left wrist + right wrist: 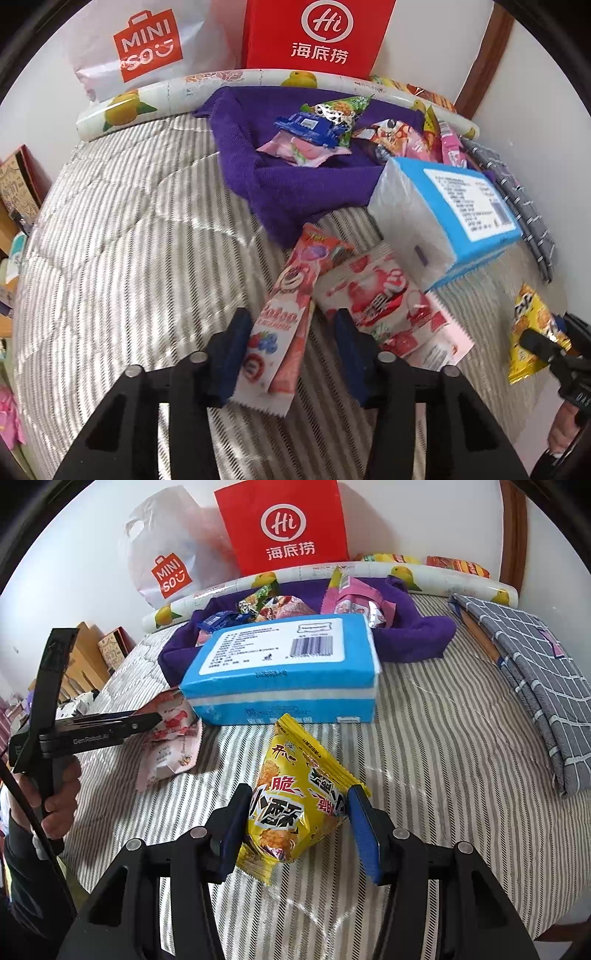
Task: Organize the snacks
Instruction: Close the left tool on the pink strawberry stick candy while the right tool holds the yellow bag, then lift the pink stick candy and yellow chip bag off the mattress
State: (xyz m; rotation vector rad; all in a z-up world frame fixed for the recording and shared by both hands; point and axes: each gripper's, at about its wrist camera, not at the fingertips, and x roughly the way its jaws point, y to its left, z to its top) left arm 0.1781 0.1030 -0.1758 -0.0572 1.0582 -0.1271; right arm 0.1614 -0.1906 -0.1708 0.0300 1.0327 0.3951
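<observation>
Both claws are gripping snacks over the bed (424, 738): the left claw (291, 354) is holding a pink wrapper (280, 332), the right claw (295, 823) a yellow packet (295, 797). Next, judging by the pile, each is needing carrying to the purple towel (251, 166) at the bed's far edge.

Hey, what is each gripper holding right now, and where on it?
Right gripper: yellow foil snack packet, pinched across its lower half. Left gripper: long pink wrapper, around its lower end; firm contact unclear.

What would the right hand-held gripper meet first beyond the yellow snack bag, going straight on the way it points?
Probably the blue tissue pack, lying just past the yellow snack bag in the right hand-held gripper; depth is uncertain.
</observation>
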